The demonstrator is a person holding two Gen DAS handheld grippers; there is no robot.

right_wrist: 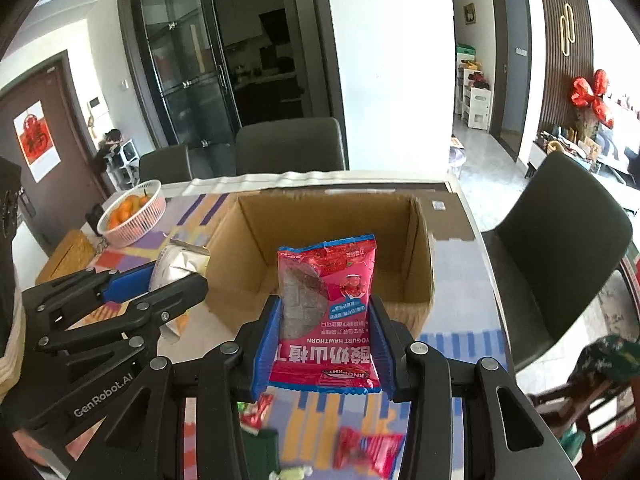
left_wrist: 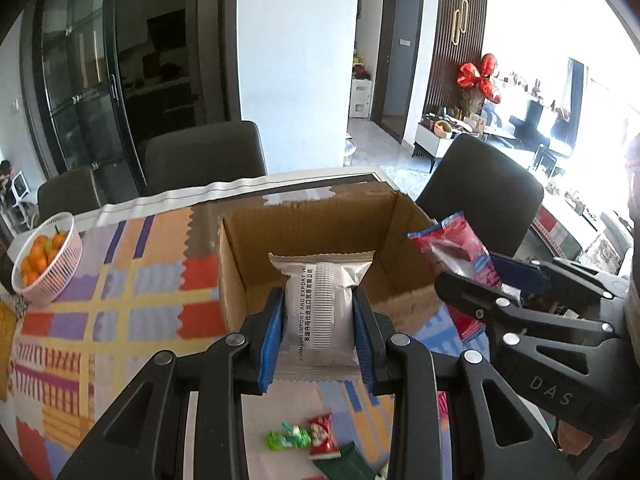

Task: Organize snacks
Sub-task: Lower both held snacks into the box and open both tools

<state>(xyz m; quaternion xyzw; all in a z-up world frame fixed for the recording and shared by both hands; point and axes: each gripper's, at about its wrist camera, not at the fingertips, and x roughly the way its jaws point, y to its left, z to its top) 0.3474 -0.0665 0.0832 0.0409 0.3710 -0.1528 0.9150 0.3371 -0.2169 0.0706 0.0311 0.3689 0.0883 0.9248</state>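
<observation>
My left gripper [left_wrist: 318, 300] is shut on a white snack packet [left_wrist: 318, 304] and holds it upright in front of the near wall of an open cardboard box [left_wrist: 304, 232]. My right gripper [right_wrist: 326, 310] is shut on a pink yogurt hawthorn packet [right_wrist: 328, 312] just before the same box [right_wrist: 332, 220], whose inside looks empty. Each gripper shows in the other's view: the right one [left_wrist: 492, 280] with the pink packet [left_wrist: 460, 252], the left one [right_wrist: 176, 280] with the white packet [right_wrist: 180, 264]. Small loose candies [left_wrist: 308, 438] lie on the table below.
A white basket of oranges [left_wrist: 48, 256] stands at the table's far left. The colourful patterned tablecloth [left_wrist: 120, 300] covers the table. Dark chairs [left_wrist: 204, 156] stand behind the table and one [right_wrist: 560, 248] at its right. More wrapped snacks [right_wrist: 368, 452] lie near the front edge.
</observation>
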